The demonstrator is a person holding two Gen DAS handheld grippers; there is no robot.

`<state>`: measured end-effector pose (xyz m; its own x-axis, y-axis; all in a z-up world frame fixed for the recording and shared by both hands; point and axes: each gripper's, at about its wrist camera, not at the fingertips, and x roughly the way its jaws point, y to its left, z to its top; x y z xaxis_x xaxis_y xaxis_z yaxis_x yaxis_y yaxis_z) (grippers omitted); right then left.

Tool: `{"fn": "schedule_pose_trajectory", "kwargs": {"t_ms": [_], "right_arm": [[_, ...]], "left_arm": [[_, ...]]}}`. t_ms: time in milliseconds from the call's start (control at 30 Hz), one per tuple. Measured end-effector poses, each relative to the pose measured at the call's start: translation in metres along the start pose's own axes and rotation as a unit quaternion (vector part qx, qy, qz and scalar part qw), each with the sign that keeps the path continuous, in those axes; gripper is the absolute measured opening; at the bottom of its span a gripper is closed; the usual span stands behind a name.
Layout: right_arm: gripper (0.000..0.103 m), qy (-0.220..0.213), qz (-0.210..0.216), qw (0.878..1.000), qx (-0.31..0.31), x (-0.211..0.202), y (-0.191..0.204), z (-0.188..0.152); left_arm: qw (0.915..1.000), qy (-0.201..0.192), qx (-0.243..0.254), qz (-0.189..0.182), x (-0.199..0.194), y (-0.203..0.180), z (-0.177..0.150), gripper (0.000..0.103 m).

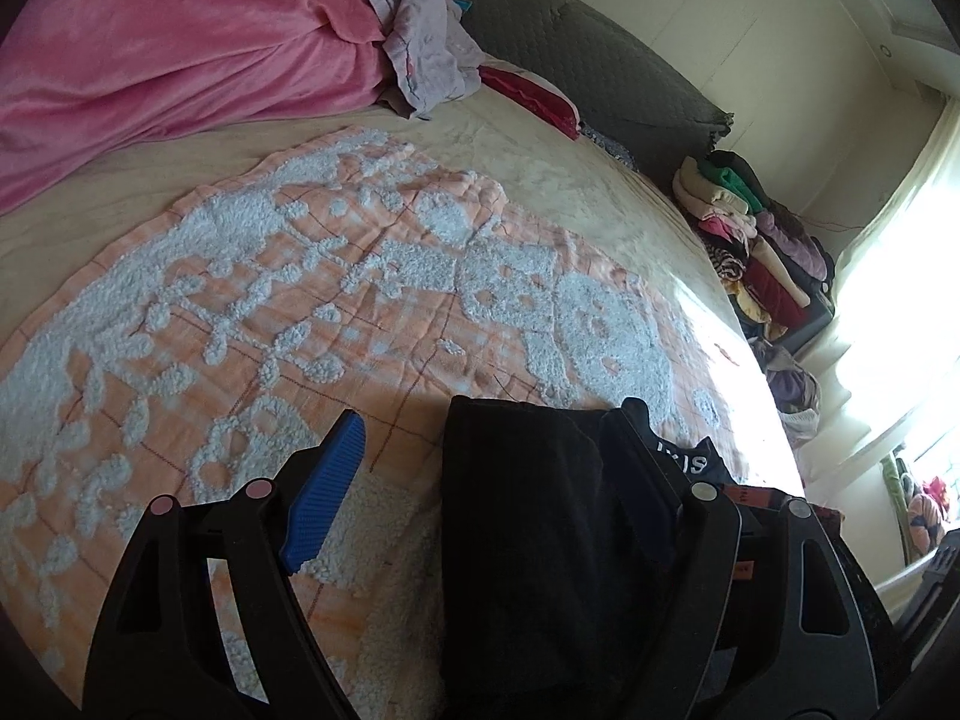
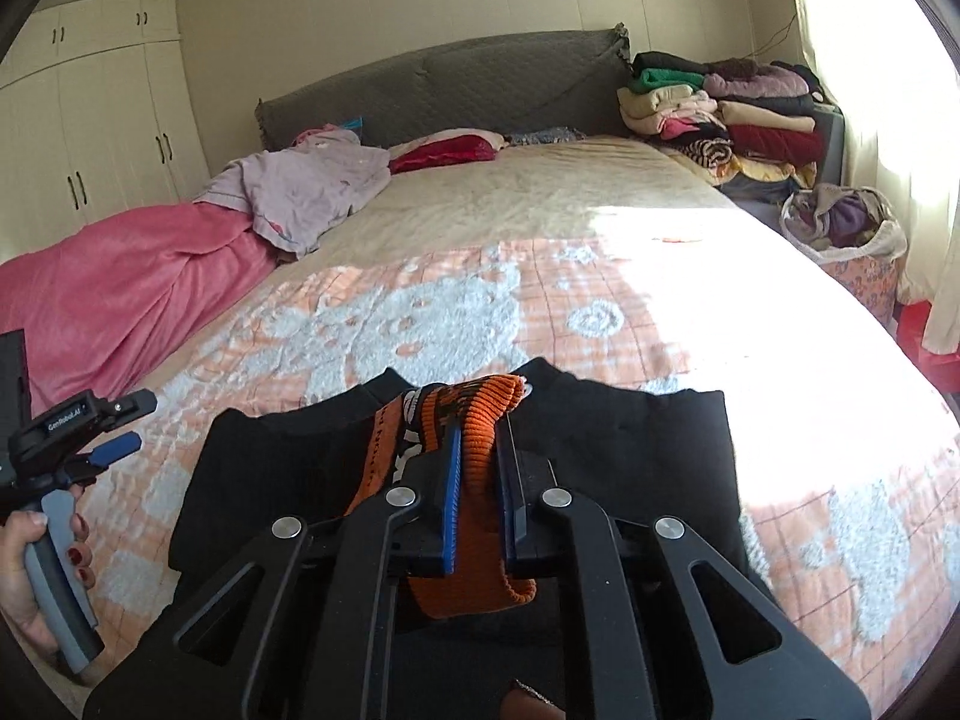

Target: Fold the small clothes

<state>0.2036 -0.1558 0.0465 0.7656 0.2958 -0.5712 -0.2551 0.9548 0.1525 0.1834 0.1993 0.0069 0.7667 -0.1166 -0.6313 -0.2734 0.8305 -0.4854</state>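
A black garment point(image 2: 624, 456) lies spread on the orange and white bedspread point(image 2: 420, 324), with an orange ribbed band point(image 2: 480, 426) at its middle. My right gripper point(image 2: 480, 450) is shut on the orange ribbed band, holding it up over the garment. In the left wrist view, my left gripper point(image 1: 486, 450) is open, with the black garment point(image 1: 522, 516) lying between its blue pads point(image 1: 327, 480) and over the right one. The left gripper also shows in the right wrist view point(image 2: 114, 444), held by a hand at the garment's left edge.
A pink blanket point(image 2: 120, 294) and a lilac garment point(image 2: 306, 186) lie on the bed's left side. A red pillow point(image 2: 444, 153) rests by the grey headboard point(image 2: 456, 84). A pile of folded clothes point(image 2: 720, 114) and a basket point(image 2: 840, 228) stand at the right. Wardrobes are at far left.
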Motion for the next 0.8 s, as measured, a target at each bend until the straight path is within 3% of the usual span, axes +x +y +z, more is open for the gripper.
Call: {"fn": "schedule_pose_trajectory", "kwargs": {"t_ms": [167,467,800], "right_arm": [[0.009,-0.006,-0.032,0.999,0.000,-0.007,-0.025,0.006],[0.009,0.029,-0.066,0.997,0.021,0.005,-0.053,-0.014],[0.009,0.056,-0.085,0.994,0.039,0.018,-0.059,-0.028]], "left_arm": [[1.0000,0.005,0.007,-0.001,0.002,-0.004,-0.002,0.073],[0.9974,0.034,0.064,-0.005,0.018,-0.032,-0.016,0.073],[0.9871,0.075,0.140,-0.020,0.043,-0.069,-0.042,0.073]]}}
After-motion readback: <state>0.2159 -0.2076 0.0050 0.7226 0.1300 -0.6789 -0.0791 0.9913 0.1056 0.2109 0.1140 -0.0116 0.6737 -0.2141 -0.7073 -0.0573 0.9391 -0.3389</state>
